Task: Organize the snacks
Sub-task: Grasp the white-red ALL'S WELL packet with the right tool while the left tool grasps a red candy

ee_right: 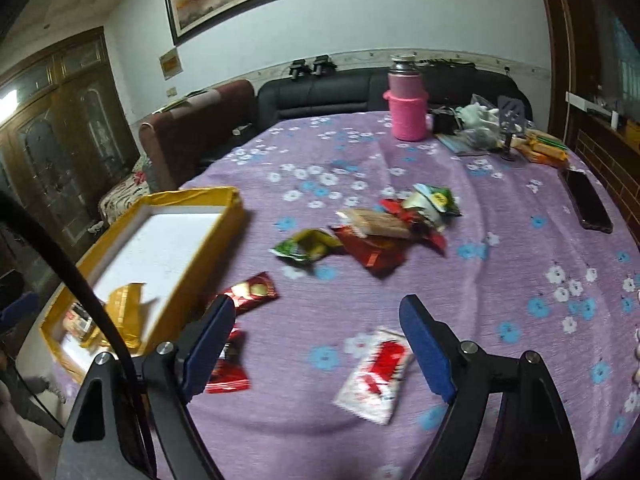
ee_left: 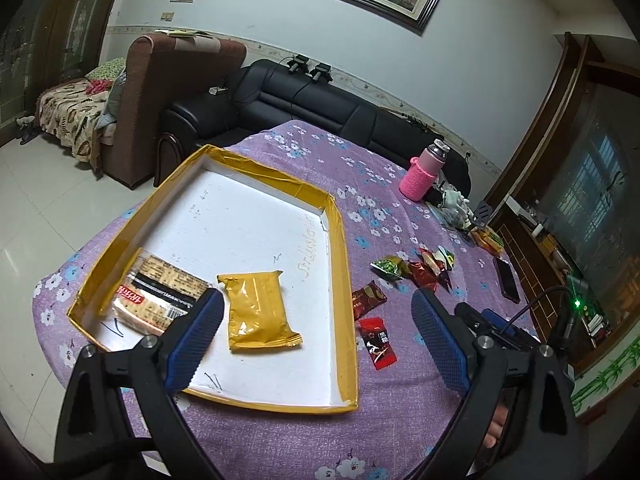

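A shallow tray with a yellow rim and white floor lies on the purple flowered tablecloth. Inside it are a yellow packet and a clear cracker pack. My left gripper hovers open over the tray's near right part, holding nothing. Two red packets lie just right of the tray. My right gripper is open above the cloth, with a white and red packet lying loose below its jaws. A pile of snacks sits farther back, with a green packet at its left. The tray is to the left.
A pink-sleeved bottle stands at the table's far side beside a clutter of bags and boxes. A dark phone lies near the right edge. Sofas stand beyond the table.
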